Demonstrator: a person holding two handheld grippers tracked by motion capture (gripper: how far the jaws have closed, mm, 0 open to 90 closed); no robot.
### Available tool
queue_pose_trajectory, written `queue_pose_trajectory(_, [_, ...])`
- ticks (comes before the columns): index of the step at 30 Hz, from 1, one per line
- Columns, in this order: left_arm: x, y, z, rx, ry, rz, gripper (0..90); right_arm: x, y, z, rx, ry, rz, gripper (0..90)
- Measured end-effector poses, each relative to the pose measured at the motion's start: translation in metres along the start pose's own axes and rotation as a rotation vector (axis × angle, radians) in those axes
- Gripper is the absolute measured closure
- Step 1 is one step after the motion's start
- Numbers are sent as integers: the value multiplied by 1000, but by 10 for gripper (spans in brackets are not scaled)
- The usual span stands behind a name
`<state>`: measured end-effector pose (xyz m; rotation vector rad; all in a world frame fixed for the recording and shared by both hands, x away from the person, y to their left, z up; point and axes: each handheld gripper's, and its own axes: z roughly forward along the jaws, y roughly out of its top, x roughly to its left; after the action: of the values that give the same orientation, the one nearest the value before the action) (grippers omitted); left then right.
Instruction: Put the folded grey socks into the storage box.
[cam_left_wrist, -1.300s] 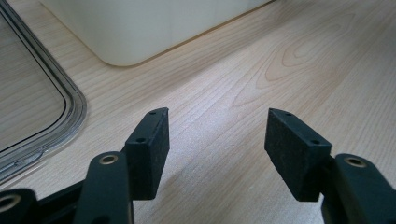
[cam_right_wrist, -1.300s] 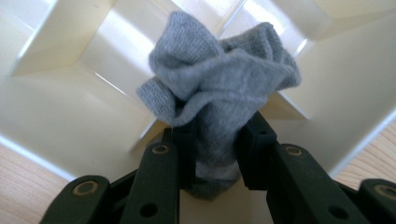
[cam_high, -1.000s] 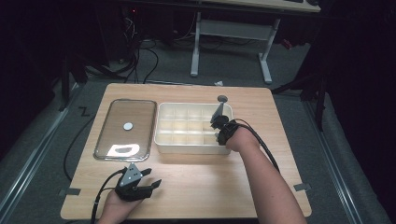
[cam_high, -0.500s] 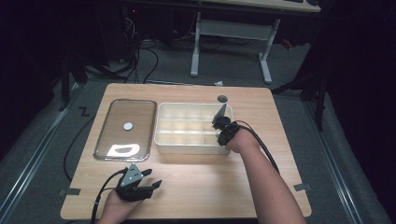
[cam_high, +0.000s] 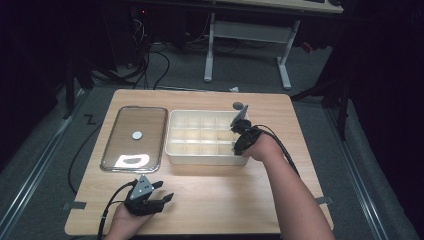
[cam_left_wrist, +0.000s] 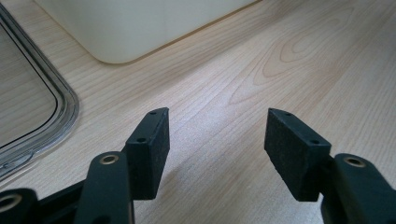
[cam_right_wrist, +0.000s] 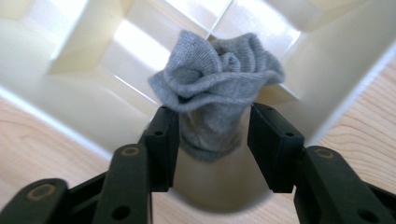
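**Sock release at corner cell**

Right gripper (cam_right_wrist: 211, 140) jaws have just been opening; grey sock (cam_right_wrist: 217, 81) stands between the pads, loosely flanked, in the box (cam_high: 172, 150) corner cell. Left gripper (cam_left_wrist: 217, 149) spread, empty. Risk: knit snagging a pad on withdrawal, lifting the sock out.

I'm seeing a clear lid (cam_high: 134, 139) lying flat on the left half of the wooden table (cam_high: 210, 200), a small white disc (cam_high: 137, 134) at its middle. Beyond the far edge, a white desk frame (cam_high: 248, 35) stands on the grey floor, with black cables (cam_high: 155, 62) trailing to its left.
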<state>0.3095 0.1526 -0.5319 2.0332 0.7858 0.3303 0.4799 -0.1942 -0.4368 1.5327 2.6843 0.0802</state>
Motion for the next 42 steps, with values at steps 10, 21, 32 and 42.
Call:
queue_pose_trajectory(10, [0,0,1,7,-1,4,410,-1,5,-26,-94,-19,-21,701])
queue_pose_trajectory(21, [0,-1,1,8,-3,-2,410,6,17,-1,-34,-49,-45,821])
queue_pose_trajectory(32, [-1,-1,-1,0,2,1,411,4,19,13,4,-52,-49,852])
queue_pose_trajectory(42, [-4,0,-1,-3,-1,9,412,0,21,24,23,-18,1,865])
